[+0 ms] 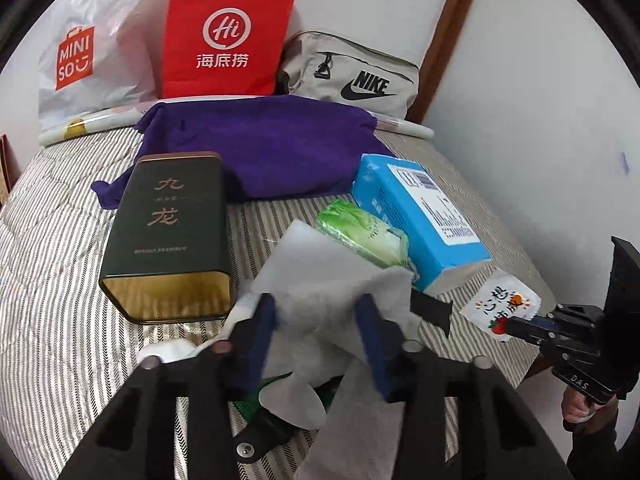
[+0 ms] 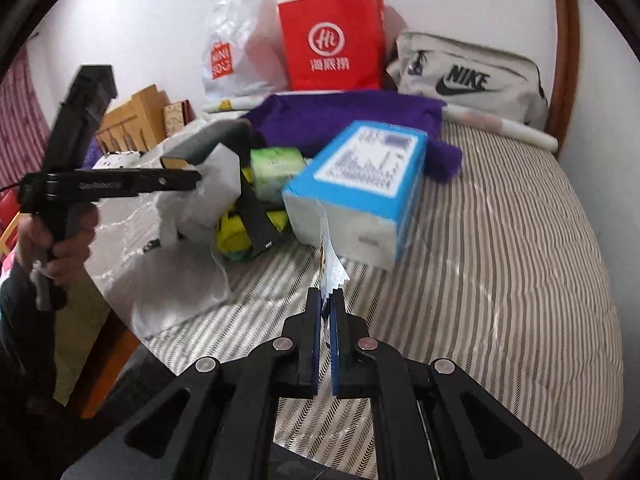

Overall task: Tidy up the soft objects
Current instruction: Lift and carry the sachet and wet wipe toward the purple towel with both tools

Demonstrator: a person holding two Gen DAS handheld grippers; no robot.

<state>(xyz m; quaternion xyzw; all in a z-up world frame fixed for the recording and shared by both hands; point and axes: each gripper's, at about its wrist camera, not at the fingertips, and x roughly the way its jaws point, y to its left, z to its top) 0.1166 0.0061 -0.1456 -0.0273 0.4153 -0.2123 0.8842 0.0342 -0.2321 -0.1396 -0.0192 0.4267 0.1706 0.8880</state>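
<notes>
On the striped bed (image 2: 500,240), the left gripper (image 1: 316,316) pinches a white tissue sheet (image 1: 320,276) beside the blue tissue pack (image 1: 420,216); the right gripper (image 2: 328,300) clamps a small printed sachet (image 2: 330,256).

Both grippers: black angular frames, dark blue pads (image 1: 376,344), round silver pivot screws (image 2: 283,344). Left gripper (image 1: 316,320); right gripper (image 2: 328,308). Pistol-style black handles; white lettering on the side bars, blurred. Dark sleeve (image 2: 24,320) at the left hand (image 2: 60,240).
</notes>
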